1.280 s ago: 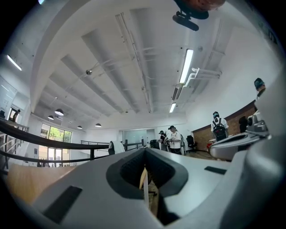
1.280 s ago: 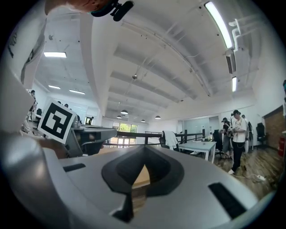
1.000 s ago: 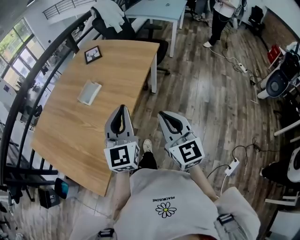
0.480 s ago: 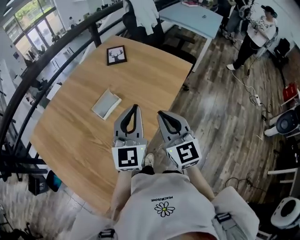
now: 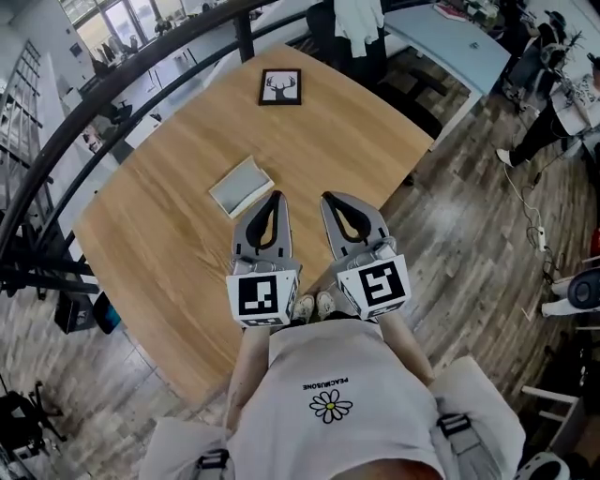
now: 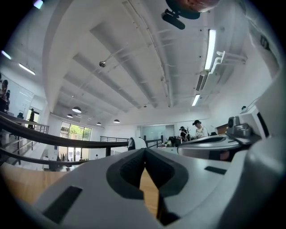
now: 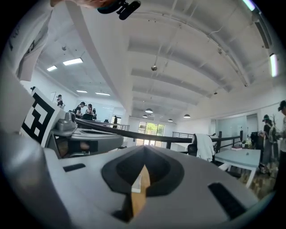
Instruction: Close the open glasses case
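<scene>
The open glasses case [image 5: 241,186], pale grey, lies flat on the wooden table [image 5: 169,244]. In the head view my left gripper [image 5: 275,197] is shut and empty, held level, with its tip just right of the case's near end. My right gripper [image 5: 330,199] is beside it, a little further right, also shut with nothing in it. The left gripper view shows the left gripper [image 6: 145,150] with its jaws meeting and only table wood behind the gap. In the right gripper view the right gripper [image 7: 144,146] has its jaws together, and a pale sliver of the case [image 7: 136,184] shows through the gap.
A black-framed deer picture [image 5: 280,86] lies at the table's far end. A black railing [image 5: 56,150] runs along the left. Beyond the table stand a chair with a white garment [image 5: 358,19] and a blue-grey table [image 5: 459,37]. A person [image 5: 562,112] stands at right.
Both grippers have come forward from over the table's near edge and floor to over the tabletop, and the case now lies right by the left tip. Both stayed shut.
</scene>
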{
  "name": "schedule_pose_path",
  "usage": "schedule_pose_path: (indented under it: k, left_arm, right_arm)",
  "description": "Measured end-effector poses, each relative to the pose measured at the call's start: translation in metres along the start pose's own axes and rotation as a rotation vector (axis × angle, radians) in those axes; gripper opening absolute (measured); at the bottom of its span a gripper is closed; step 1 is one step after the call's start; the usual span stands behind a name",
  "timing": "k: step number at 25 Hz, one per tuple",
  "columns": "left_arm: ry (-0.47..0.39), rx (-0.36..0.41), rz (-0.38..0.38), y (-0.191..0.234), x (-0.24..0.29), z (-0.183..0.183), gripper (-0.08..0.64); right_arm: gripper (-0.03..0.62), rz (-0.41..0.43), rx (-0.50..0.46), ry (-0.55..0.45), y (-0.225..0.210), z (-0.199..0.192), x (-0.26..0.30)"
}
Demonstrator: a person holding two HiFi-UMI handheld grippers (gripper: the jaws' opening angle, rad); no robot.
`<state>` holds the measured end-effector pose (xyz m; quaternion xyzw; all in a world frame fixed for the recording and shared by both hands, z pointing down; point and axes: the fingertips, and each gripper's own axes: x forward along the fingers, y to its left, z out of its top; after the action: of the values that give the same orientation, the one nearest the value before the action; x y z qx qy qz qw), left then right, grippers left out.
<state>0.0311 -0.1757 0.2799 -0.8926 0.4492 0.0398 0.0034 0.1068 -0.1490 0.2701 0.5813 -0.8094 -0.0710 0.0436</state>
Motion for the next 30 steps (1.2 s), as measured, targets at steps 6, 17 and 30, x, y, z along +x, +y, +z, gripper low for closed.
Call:
schedule_pose_path:
  k: [6, 17, 30]
  left_arm:
    - [-0.001, 0.01, 0.103, 0.011, 0.001, 0.003, 0.017]
    - [0.046, 0.04, 0.211, 0.041, 0.017, -0.006, 0.018]
    - [0.095, -0.075, 0.229, 0.095, 0.052, -0.036, 0.217]
  right_arm:
    - [0.008, 0.077, 0.0, -0.035, -0.002, 0.009, 0.009]
    - [0.008, 0.121, 0.045, -0.01, -0.016, -0.003, 0.025]
    - [0.008, 0.254, 0.072, 0.018, 0.008, -0.022, 0.063]
